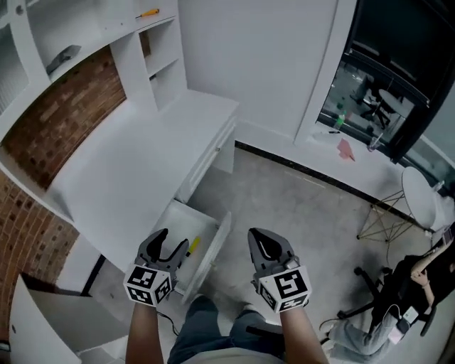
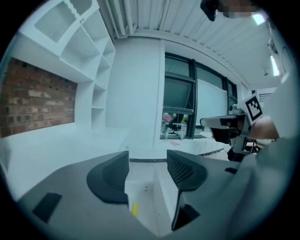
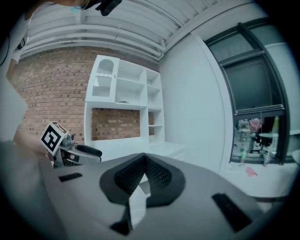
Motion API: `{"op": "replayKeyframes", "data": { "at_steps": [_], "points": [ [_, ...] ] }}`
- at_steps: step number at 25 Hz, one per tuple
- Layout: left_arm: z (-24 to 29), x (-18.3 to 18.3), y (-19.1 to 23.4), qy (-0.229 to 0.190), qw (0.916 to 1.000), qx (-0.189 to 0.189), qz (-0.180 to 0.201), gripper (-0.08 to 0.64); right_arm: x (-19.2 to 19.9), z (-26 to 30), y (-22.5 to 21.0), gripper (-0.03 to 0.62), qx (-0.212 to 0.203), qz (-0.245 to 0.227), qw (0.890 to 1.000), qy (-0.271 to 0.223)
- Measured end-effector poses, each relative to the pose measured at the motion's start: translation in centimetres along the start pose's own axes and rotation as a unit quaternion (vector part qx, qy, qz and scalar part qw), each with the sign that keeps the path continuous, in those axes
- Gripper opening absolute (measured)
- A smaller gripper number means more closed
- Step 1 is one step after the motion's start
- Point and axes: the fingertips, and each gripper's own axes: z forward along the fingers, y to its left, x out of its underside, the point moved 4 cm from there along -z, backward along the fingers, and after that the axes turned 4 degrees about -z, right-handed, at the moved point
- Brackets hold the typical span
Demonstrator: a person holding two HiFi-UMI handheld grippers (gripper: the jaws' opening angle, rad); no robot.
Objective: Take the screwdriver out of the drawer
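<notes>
Under the white desk [image 1: 135, 163] a white drawer [image 1: 215, 242] stands pulled out. A yellow-handled screwdriver [image 1: 193, 245] lies inside it, near the front. My left gripper [image 1: 172, 243] hovers over the drawer with its jaws wide apart and nothing between them. In the left gripper view the open left gripper [image 2: 147, 161] frames the drawer floor [image 2: 145, 190], and the yellow handle [image 2: 134, 209] shows low between the jaws. My right gripper [image 1: 259, 237] hangs over the floor to the right of the drawer. The right gripper [image 3: 143, 159] has its jaw tips meeting and holds nothing.
A white shelf unit [image 1: 160, 57] stands at the desk's far end, with an orange tool [image 1: 148, 13] on an upper shelf. A brick wall [image 1: 64, 106] backs the desk. A wire-legged chair [image 1: 387, 213] and a seated person [image 1: 419, 284] are on the right.
</notes>
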Motion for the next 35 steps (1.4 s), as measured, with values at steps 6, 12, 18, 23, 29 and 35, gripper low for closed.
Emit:
{"op": "replayKeyframes", "data": {
  "at_steps": [6,12,18,23,29,35],
  "points": [
    [4.4,4.9,5.4,0.079,0.9939,0.076,-0.011,0.236,3.9,2.9,3.1,0.011,0.097,0.039,0.993,0.062],
    [7.7,11.8,7.8,0.164,0.9807,0.104,-0.020,0.207,10.0,3.9,4.6,0.011,0.163,0.083,0.977,0.113],
    [10.6,18.6,8.6,0.246,0.9631,0.104,-0.037,0.187,15.8,4.2,5.3,0.011,0.193,0.136,0.957,0.166],
    [12.8,23.8,8.5,0.310,0.9446,0.107,-0.018,0.175,20.6,4.6,6.4,0.011,0.207,0.165,0.944,0.195],
    [14.7,28.5,8.6,0.370,0.9252,0.082,0.004,0.166,24.9,4.3,7.6,0.011,0.211,0.205,0.928,0.227],
    [15.6,29.6,9.3,0.384,0.9217,0.040,0.034,0.091,26.5,3.5,7.7,0.011,0.206,0.215,0.922,0.248]
  ]
}}
